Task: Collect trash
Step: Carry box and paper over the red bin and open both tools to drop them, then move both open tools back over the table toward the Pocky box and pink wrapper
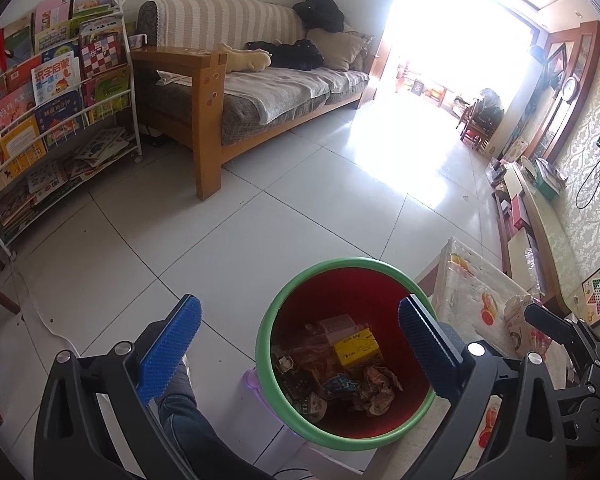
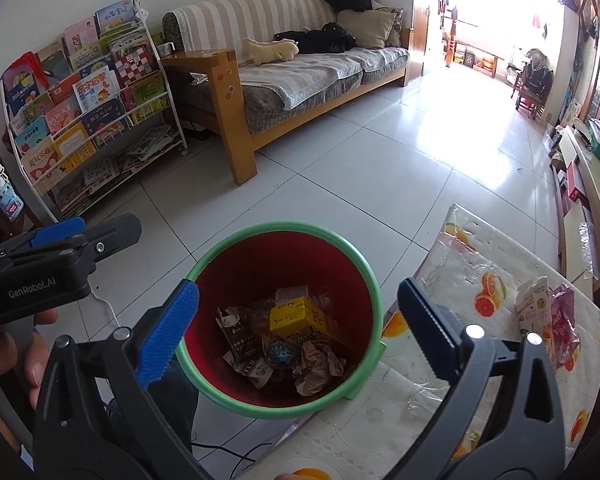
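A bin with a green rim (image 1: 340, 261) and red inside stands on the floor against the table corner. It holds a yellow box (image 1: 356, 348), crumpled paper (image 1: 376, 394) and several wrappers. My left gripper (image 1: 300, 344) hovers over the bin, open and empty, its blue pads on either side of the bin's mouth. In the right wrist view the same bin rim (image 2: 276, 226) and yellow box (image 2: 292, 316) lie between the wide-open, empty pads of my right gripper (image 2: 298, 332). A snack packet (image 2: 534, 308) and a pink wrapper (image 2: 564, 320) lie on the table.
The table with a fruit-print cloth (image 2: 460, 264) is to the right of the bin. A wooden sofa (image 2: 300, 76) and a rack of picture books (image 2: 92, 116) stand across the tiled floor. A person's hand (image 2: 32, 344) holds the left gripper's handle, and a cable (image 2: 108, 308) runs over the floor.
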A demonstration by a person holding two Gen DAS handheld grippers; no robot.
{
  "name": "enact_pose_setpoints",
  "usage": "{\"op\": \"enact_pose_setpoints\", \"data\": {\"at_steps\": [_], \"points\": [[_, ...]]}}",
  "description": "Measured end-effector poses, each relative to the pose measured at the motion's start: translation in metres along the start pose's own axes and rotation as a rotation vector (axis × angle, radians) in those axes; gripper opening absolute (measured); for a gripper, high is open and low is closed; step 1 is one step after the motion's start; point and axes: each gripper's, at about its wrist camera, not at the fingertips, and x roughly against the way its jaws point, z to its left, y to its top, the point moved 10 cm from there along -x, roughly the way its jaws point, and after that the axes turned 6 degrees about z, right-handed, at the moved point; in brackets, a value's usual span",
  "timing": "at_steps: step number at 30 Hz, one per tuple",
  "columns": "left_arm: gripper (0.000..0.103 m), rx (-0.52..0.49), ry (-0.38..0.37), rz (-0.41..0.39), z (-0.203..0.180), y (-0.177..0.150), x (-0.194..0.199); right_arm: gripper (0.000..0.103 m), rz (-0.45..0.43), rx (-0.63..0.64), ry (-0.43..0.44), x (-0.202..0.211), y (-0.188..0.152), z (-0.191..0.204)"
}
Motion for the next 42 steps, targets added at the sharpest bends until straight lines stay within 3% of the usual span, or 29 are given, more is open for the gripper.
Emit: {"op": "enact_pose_setpoints", "data": {"at_steps": [8, 20, 28, 34, 42], "points": [[0.095, -0.052, -0.036, -0.009, -0.044, -0.007, 0.017, 0.098, -0.046, -0.045, -0.040, 0.041, -0.014, -0.039], [0.095, -0.258, -0.187, -0.008, -0.204, -0.041, 0.046, 0.098, -0.112, -0.256, -0.209, 0.131, -0.083, -0.187], [0.095, -0.351, -0.284, 0.044, -0.295, -0.078, 0.047, 0.098, -0.143, -0.381, -0.312, 0.179, -0.130, -0.273], [0.095, -0.401, -0.309, 0.079, -0.336, -0.097, 0.039, 0.098, -0.148, -0.430, -0.349, 0.188, -0.144, -0.319], [0.095, -0.402, -0.309, 0.139, -0.372, -0.098, 0.002, 0.098, -0.131, -0.449, -0.337, 0.162, -0.139, -0.351]]}}
